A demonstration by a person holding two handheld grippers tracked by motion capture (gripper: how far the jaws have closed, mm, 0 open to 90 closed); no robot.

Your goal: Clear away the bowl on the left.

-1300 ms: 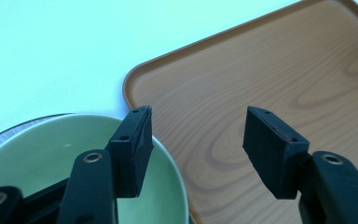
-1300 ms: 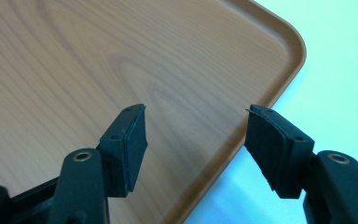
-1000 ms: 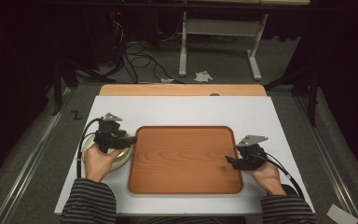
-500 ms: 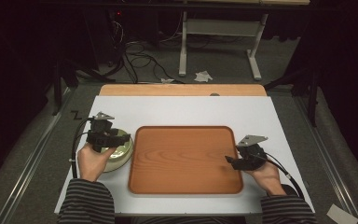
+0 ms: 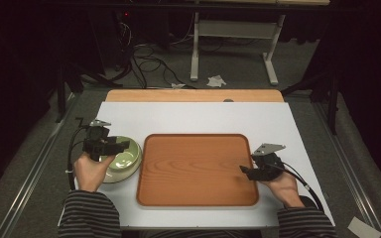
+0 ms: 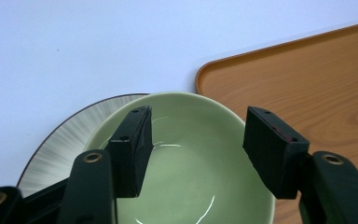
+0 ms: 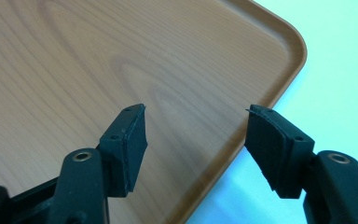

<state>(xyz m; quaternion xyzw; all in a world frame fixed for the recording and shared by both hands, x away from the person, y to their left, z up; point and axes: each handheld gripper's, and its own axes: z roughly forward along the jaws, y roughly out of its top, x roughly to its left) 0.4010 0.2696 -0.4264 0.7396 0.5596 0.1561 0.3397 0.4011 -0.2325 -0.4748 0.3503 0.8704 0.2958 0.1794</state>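
Whiteboard-like white tabletop (image 5: 198,116) carries a wooden tray (image 5: 197,168) at its middle, with a pale wooden strip (image 5: 193,95) along the far edge and grey carpet (image 5: 238,74), cables (image 5: 146,57) and a white table leg frame (image 5: 233,44) beyond. At the tray's left, a green bowl (image 6: 191,163) sits in a striped grey plate (image 6: 70,135). The left gripper (image 6: 196,149) hovers over the bowl with jaws wide apart, holding nothing; the right gripper (image 7: 196,140), equally agape and empty, hangs over the tray's right edge.

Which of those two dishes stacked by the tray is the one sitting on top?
The plain green bowl is on top, under the open left gripper. It rests in the wider grey-streaked, dark-rimmed plate, whose edge pokes out beneath it.
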